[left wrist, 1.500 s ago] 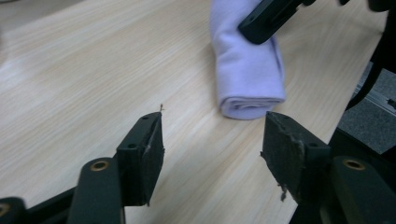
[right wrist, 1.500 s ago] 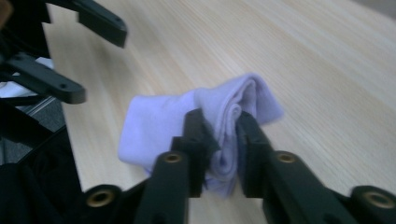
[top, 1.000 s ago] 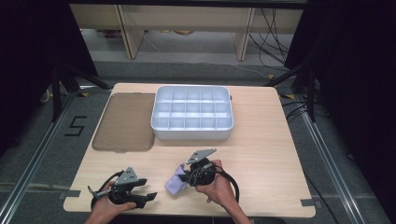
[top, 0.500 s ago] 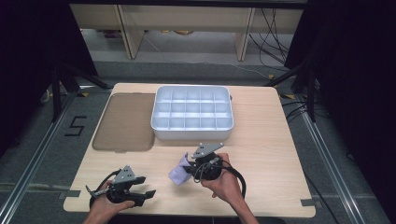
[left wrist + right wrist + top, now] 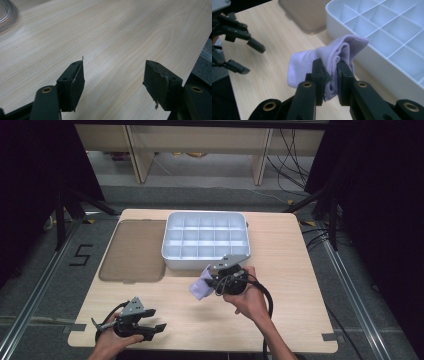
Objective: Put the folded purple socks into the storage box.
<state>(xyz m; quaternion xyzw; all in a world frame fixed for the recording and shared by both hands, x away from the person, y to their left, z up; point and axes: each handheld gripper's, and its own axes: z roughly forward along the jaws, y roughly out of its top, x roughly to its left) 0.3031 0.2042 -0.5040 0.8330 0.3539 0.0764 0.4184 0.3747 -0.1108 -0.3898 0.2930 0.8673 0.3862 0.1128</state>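
My table [image 5: 300,320] is light wood with a soft grain, and its near edge sits at the bottom of the high view. Low on the left of that view, my left gripper [image 5: 152,331] rests close to the near edge. Its two black jaws stand wide apart with nothing but bare wood between them, as the left gripper view shows [image 5: 113,82]. A bit farther up, near the middle of the high view, my right gripper [image 5: 212,279] is squeezed onto a folded purple sock [image 5: 201,286]. In the right gripper view the jaws [image 5: 334,67] are nearly together, pinching the bunched cloth [image 5: 332,53] between them, and the sock is up off the wood, just in front of the tray. Behind it, in the upper middle of the high view, sits a white tray [image 5: 172,260] cut into many small square boxes. Just left of the tray lies a flat brown lid [image 5: 132,252] with round corners. Past the far edge of the table the floor [image 5: 210,195] is grey, with pale wooden legs [image 5: 258,165] at the top of the frame and black cables [image 5: 295,155] at the upper right. On the floor at the left, black tape [image 5: 80,255] makes the number 5. Dark curtains hang on both sides.
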